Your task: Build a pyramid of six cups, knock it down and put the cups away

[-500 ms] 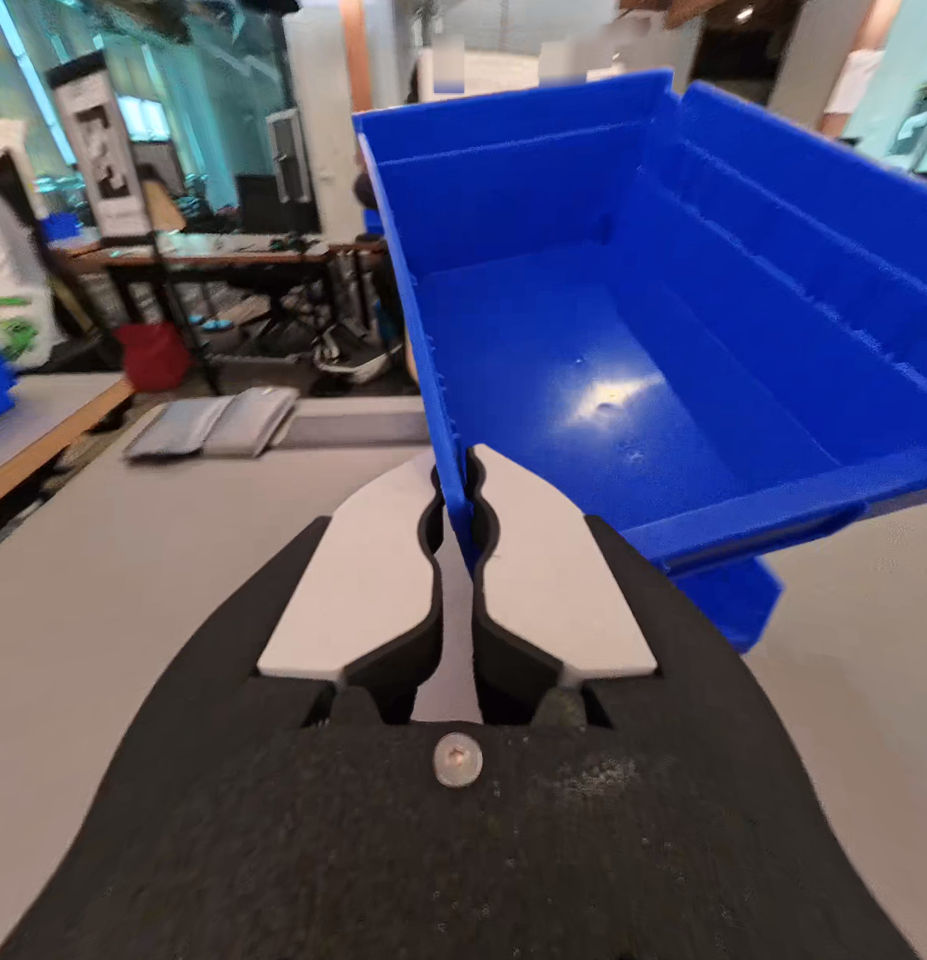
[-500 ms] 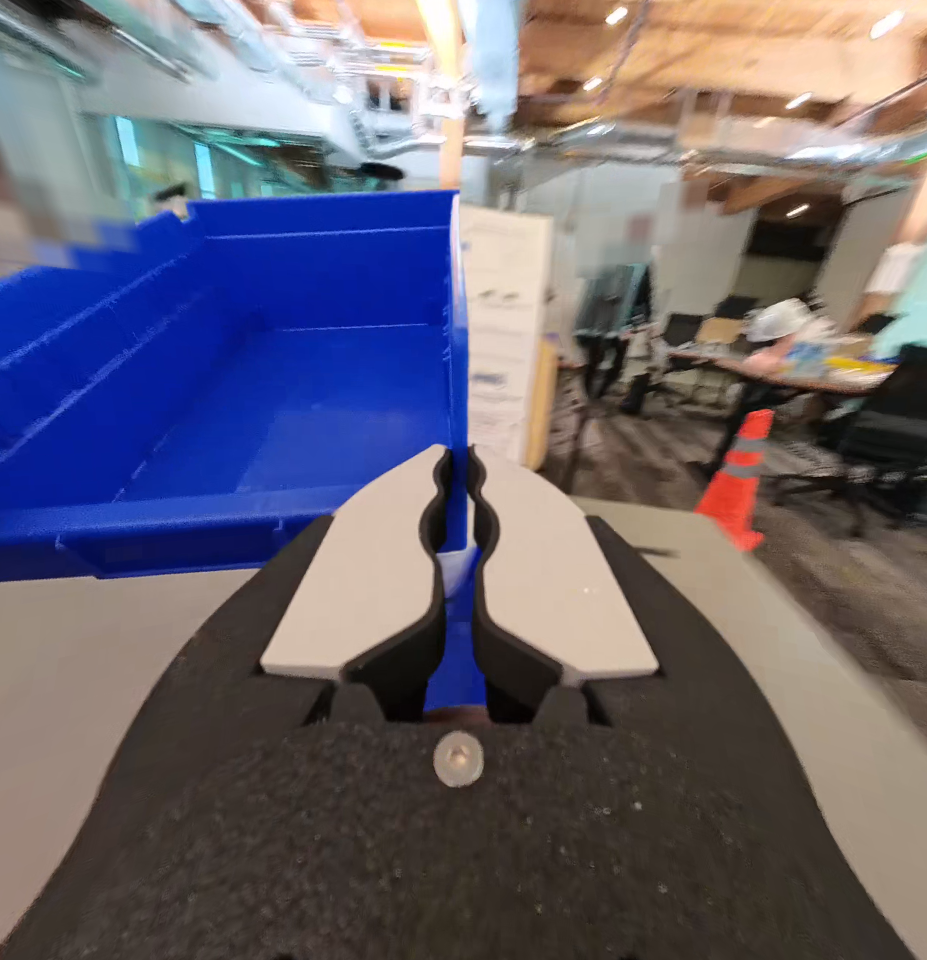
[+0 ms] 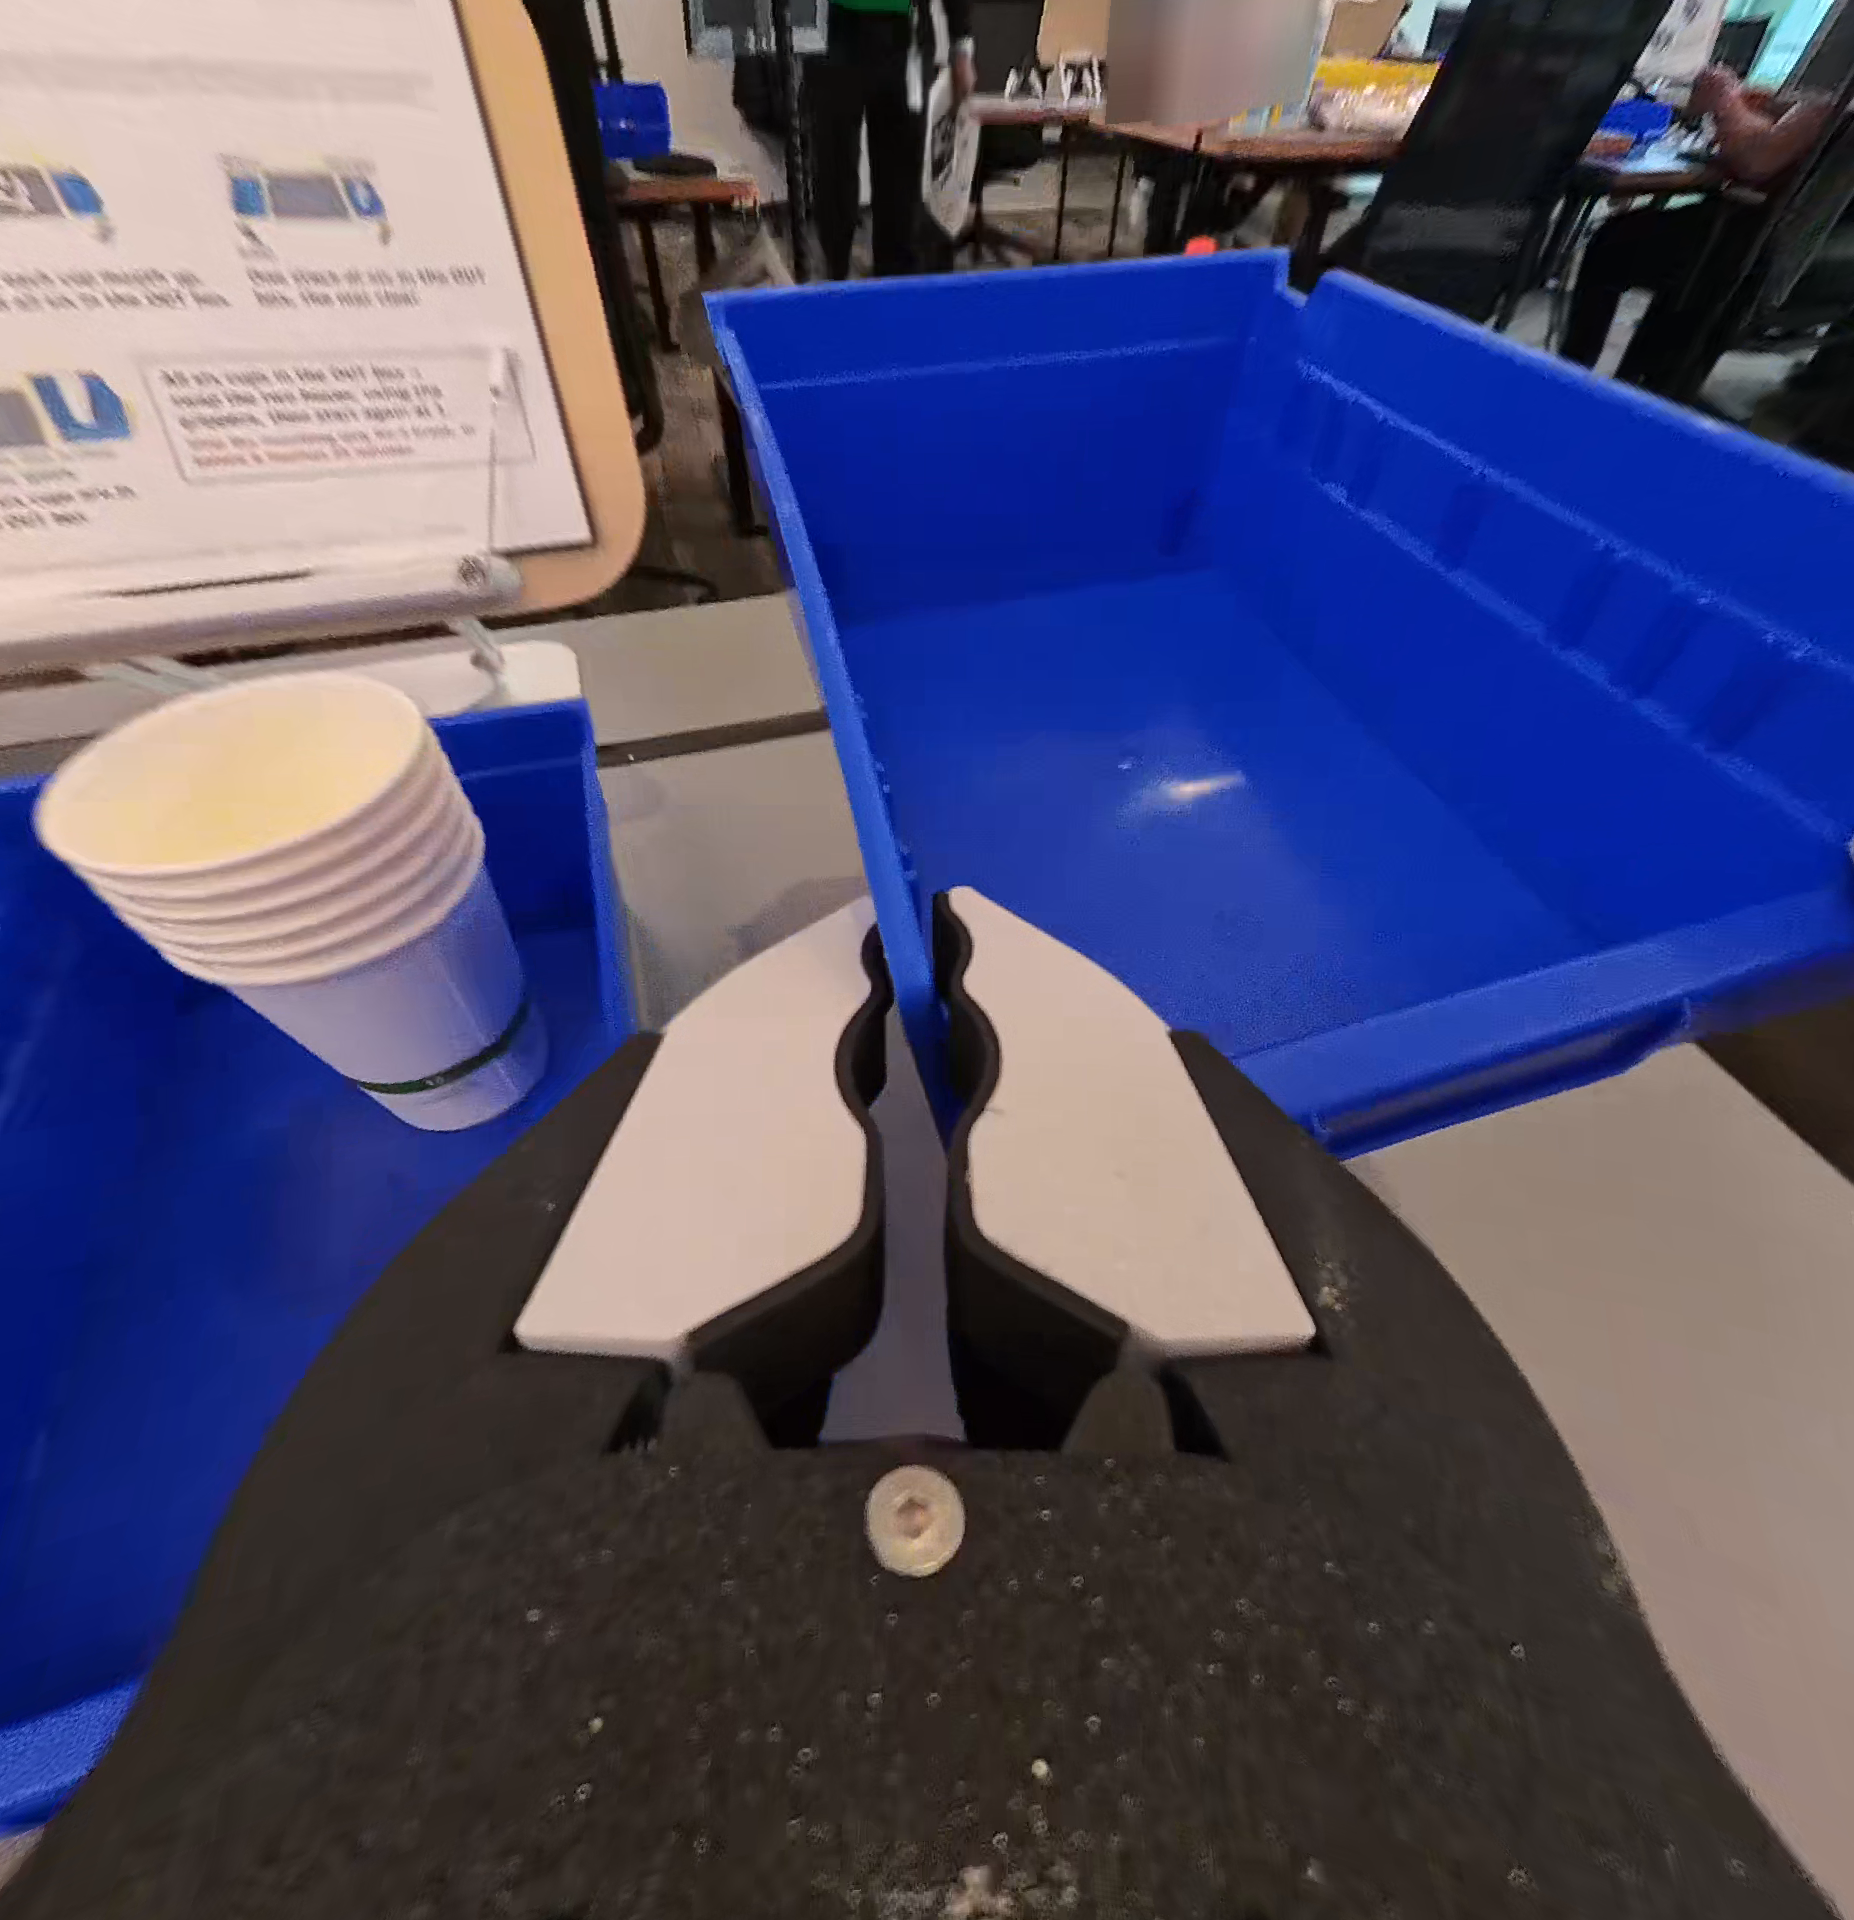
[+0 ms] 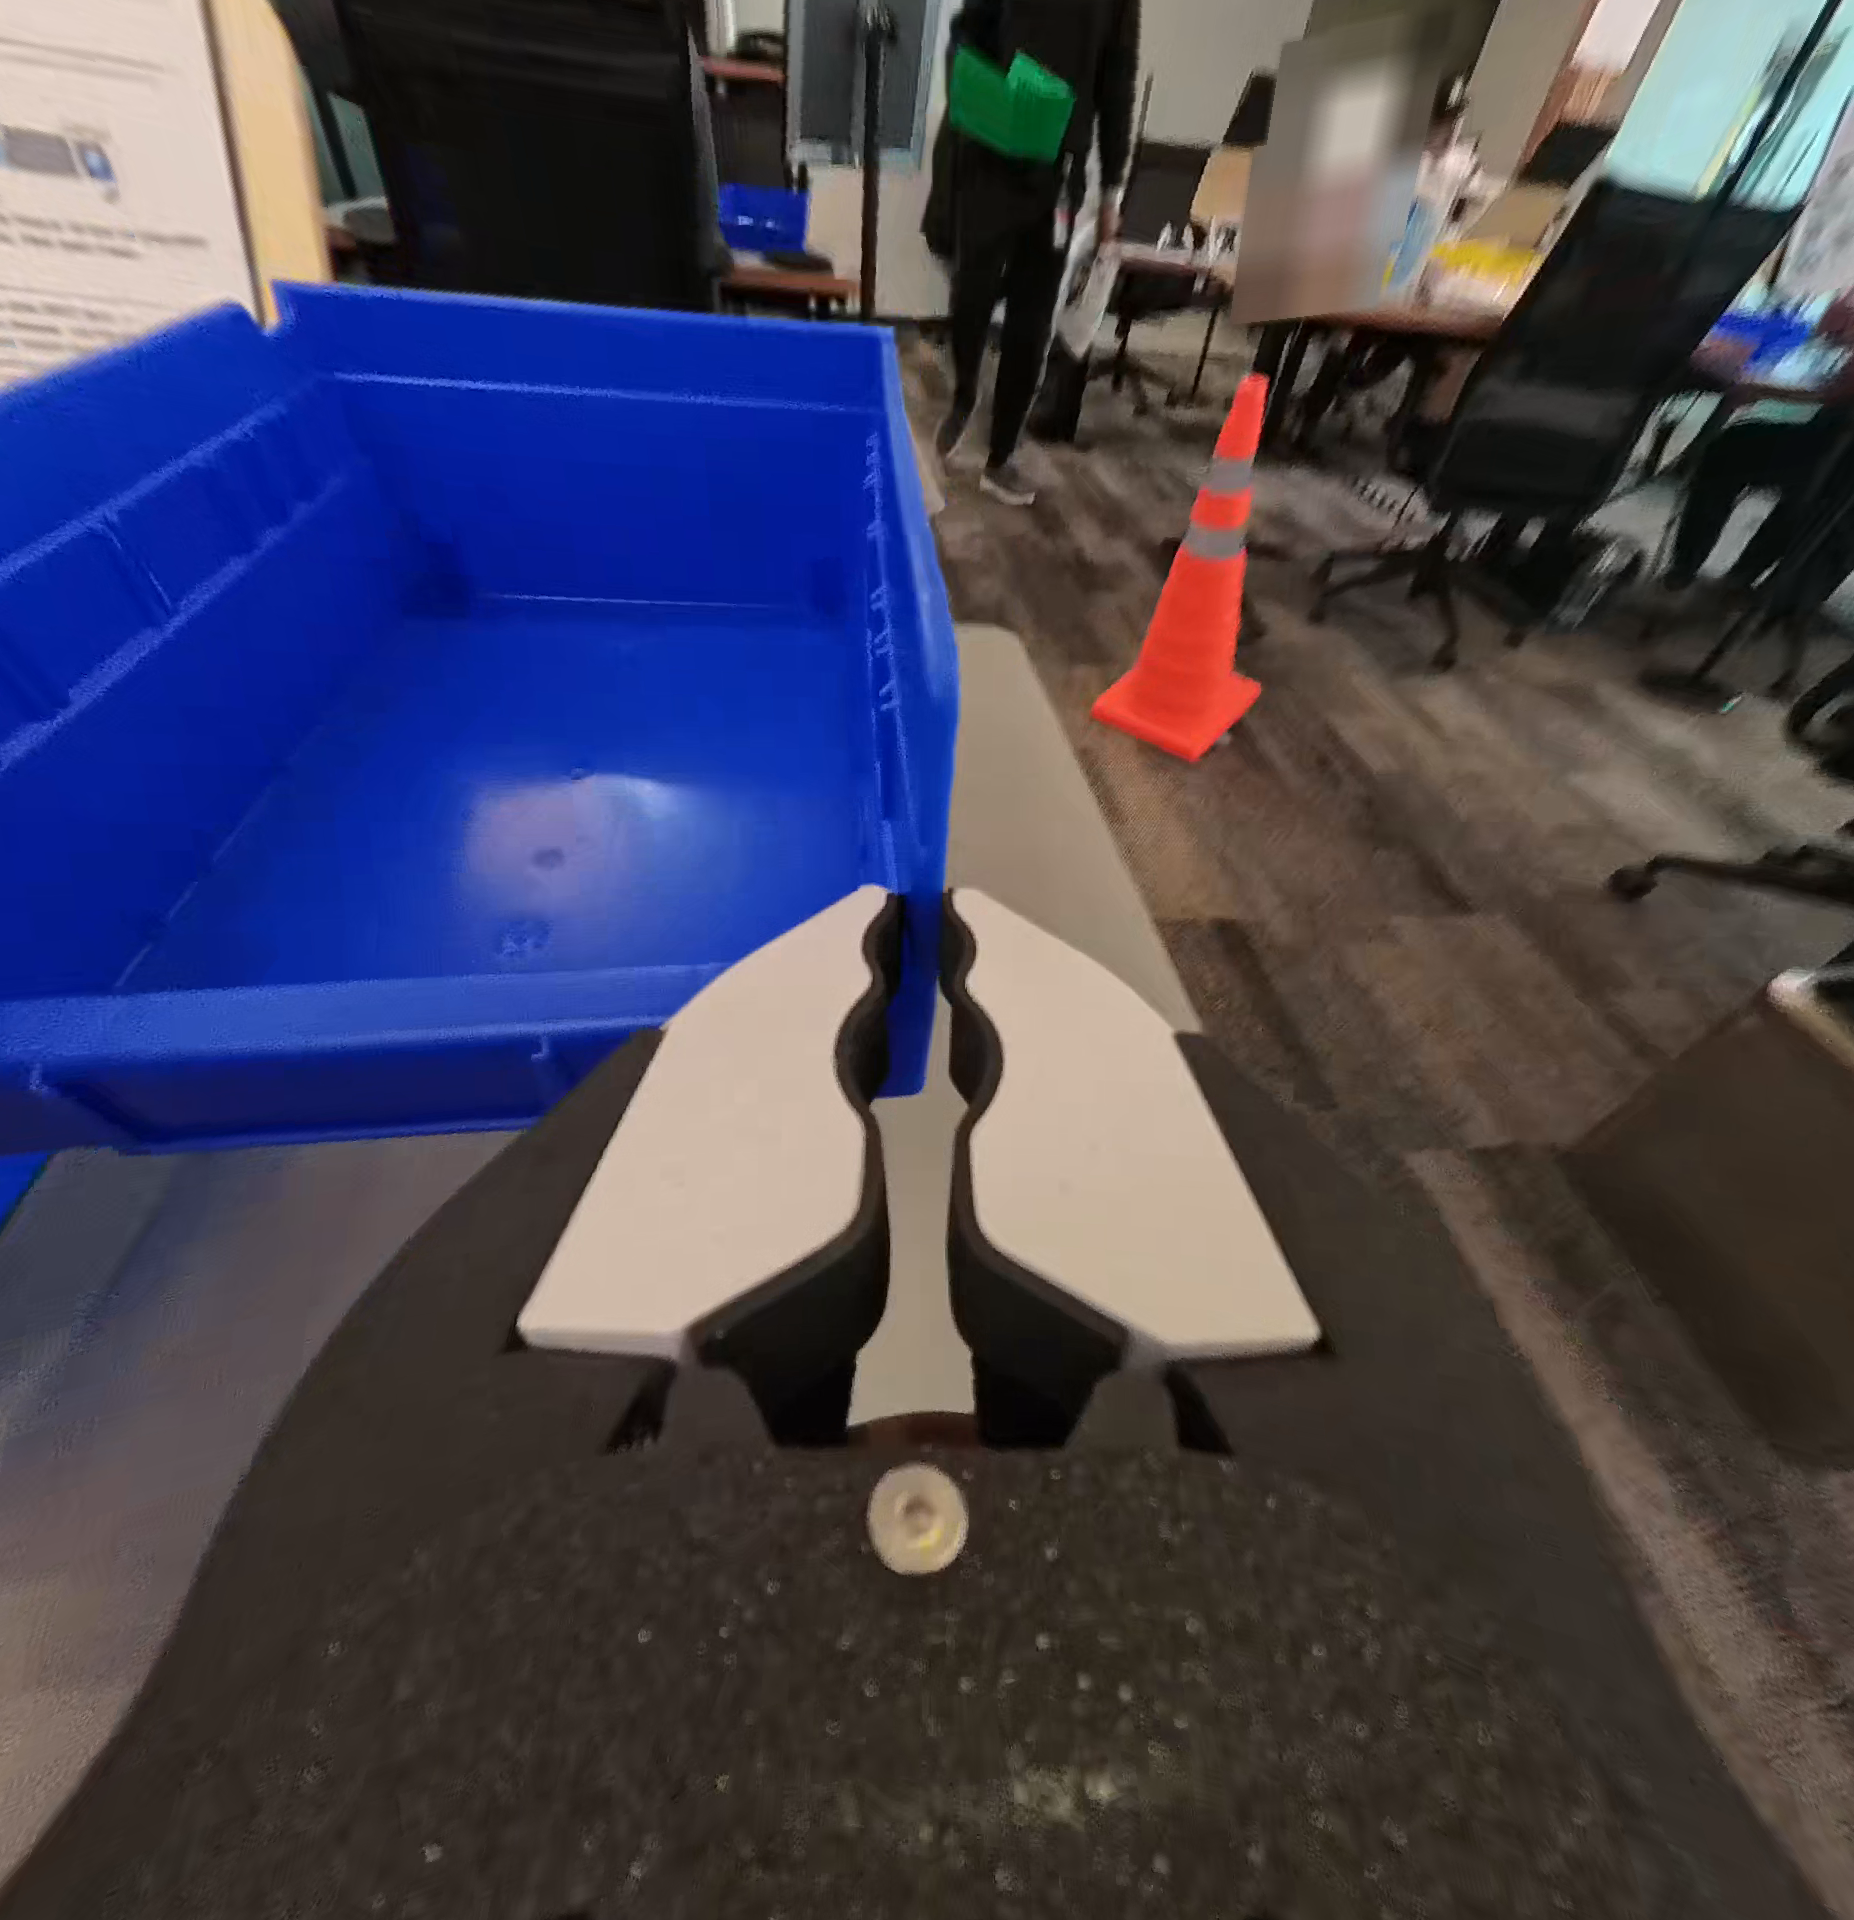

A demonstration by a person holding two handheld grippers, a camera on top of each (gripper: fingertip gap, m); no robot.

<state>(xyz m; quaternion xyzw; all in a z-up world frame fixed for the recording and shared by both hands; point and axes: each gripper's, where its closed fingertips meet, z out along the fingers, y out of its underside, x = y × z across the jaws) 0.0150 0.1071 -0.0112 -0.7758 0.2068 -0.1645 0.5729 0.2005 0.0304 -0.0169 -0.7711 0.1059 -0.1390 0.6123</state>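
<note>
Grey tabletop fills the foreground, with a busy workroom behind it. My left tongs are clamped almost shut on the left wall of the empty blue bin; my right tongs pinch its right wall the same way, near the front corner. Compared with half a second ago the bin sits less tilted and has swung round, so that a second blue bin now shows just left of it, holding a nested stack of white cups, upright with a slight lean. I judge the cups are stowed and the bins are being rearranged. Right of the carried bin the table ends close by, an orange cone standing on the floor beyond; the left gap is narrow.
</note>
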